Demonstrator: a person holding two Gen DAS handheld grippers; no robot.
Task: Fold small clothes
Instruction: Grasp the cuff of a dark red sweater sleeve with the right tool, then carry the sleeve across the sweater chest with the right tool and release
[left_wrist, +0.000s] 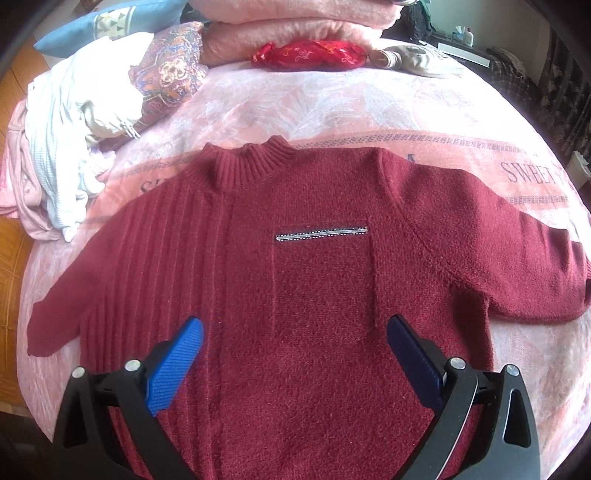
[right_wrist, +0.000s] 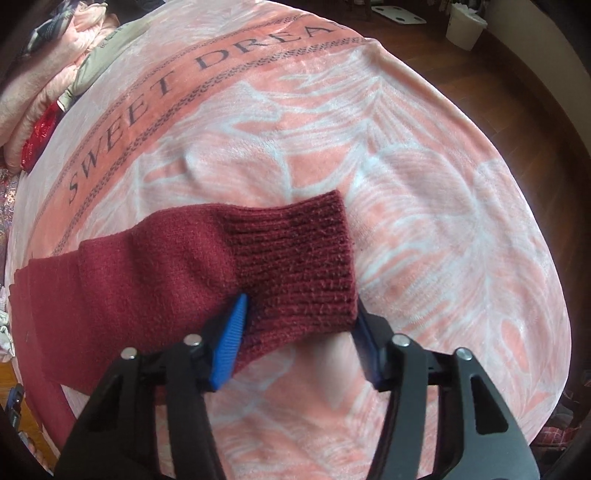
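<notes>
Between the right gripper's (right_wrist: 299, 325) pads the sweater's (left_wrist: 295, 295) cuff (right_wrist: 295, 258) was clamped; only the left view showed its whole front, under the wide-open left gripper (left_wrist: 293, 332).

The left tongs (left_wrist: 293, 341) have two matte black arms, triangular with cut-out windows, each fixed by round silver screw heads. Their fingertips (left_wrist: 173, 365) wear ribbed pads: one bright blue, the other a darker navy. The right tongs (right_wrist: 301, 341) are built the same, with black frames, silver screws, a ribbed bright blue pad (right_wrist: 229, 343) and a navy one opposite.
</notes>
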